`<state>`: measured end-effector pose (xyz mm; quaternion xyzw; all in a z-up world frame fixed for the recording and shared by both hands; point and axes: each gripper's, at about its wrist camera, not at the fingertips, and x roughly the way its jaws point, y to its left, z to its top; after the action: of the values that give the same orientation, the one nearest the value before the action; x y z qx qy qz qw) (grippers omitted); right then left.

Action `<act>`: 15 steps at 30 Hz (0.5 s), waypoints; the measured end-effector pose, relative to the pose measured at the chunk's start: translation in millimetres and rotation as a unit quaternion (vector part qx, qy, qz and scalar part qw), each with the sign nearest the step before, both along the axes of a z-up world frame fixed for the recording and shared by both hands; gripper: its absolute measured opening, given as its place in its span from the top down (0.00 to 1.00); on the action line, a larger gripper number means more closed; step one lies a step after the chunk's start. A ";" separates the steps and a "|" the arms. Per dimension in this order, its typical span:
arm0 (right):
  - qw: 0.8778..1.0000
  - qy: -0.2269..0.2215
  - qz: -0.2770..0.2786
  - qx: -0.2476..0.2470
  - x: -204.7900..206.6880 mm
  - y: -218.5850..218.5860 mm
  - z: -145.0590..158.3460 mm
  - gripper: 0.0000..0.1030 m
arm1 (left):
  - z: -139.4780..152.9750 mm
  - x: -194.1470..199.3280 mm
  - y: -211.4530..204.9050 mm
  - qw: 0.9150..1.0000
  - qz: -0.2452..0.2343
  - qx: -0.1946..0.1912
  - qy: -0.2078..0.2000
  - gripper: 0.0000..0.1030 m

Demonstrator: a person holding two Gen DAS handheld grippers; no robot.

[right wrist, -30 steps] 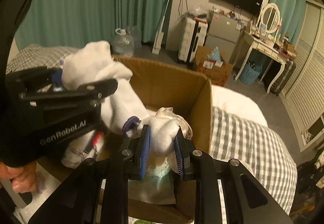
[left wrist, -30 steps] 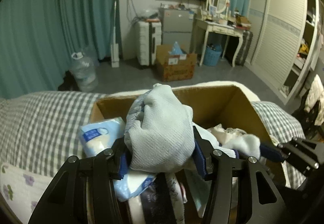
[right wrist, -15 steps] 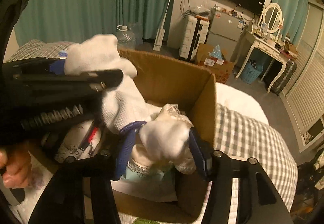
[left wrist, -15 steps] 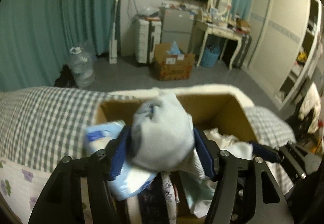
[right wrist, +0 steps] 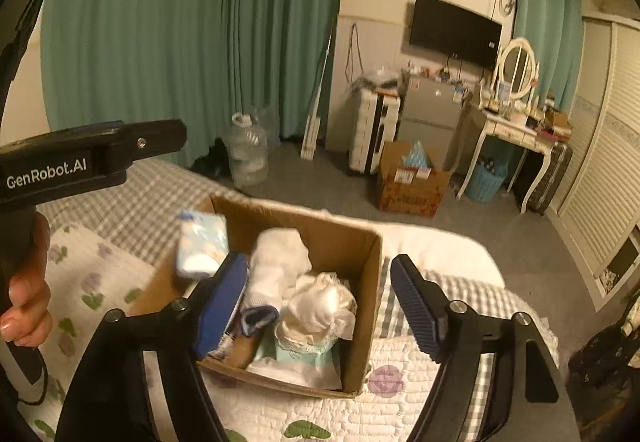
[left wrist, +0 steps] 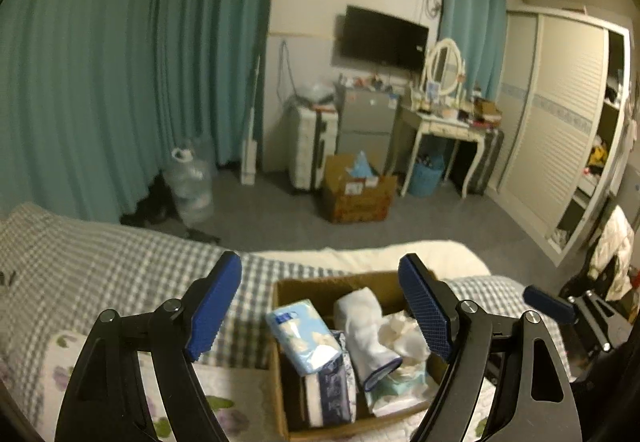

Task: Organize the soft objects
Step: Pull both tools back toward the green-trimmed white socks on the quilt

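Cardboard box (left wrist: 286, 290), brown, open-topped, stood on the bed (left wrist: 100, 266) over a grey checked cover and a quilted floral cover (right wrist: 100, 282); it served as the collecting place for the soft objects, so everything gathered lay inside it. Contents, from the left wrist view: pale blue tissue pack (left wrist: 302, 336) leaning against the left wall, propped on a dark patterned bundle (left wrist: 332, 390); white rolled sock (left wrist: 366, 330) with a blue cuff lying lengthwise in the middle; crumpled cream lace cloth (left wrist: 400, 328) to its right; a mint-green folded item (right wrist: 304, 356) beneath, partly hidden. Left tongs (left wrist: 320, 316): jaws had just been opening, now wide, nothing between the pads, held above the box. Right tongs (right wrist: 318, 302): likewise just opened, wide and empty, above the box; the lace cloth lay below them in the box, apart from the pads. A person's hand (right wrist: 26, 306) gripped the left handle at the edge of the right wrist view. Judgement: both items appeared released into the box; this deposit step looked complete, and whether further soft objects remained outside could not be told.
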<state>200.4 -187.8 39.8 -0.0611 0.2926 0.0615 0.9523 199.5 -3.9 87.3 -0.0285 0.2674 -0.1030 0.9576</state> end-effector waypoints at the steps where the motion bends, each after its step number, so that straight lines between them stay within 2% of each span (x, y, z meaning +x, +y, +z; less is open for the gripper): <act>1: 1.000 -0.006 0.000 0.000 -4.9 0.7 7.7 0.24 | 5.6 -5.2 2.3 1.000 0.001 0.000 -0.004 0.21; 7: 0.999 -0.048 -0.005 0.008 -49.1 0.0 55.7 0.13 | 38.7 -43.8 13.3 0.999 0.010 0.012 -0.044 0.21; 15: 0.996 -0.085 -0.013 0.017 -115.2 -5.3 102.1 0.09 | 66.7 -95.2 25.2 0.997 -0.016 0.008 -0.073 0.21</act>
<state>85.3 -193.1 141.8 -0.0457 0.2106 0.0484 0.9753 104.2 21.4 153.9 -0.0088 0.1983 -0.1174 0.9731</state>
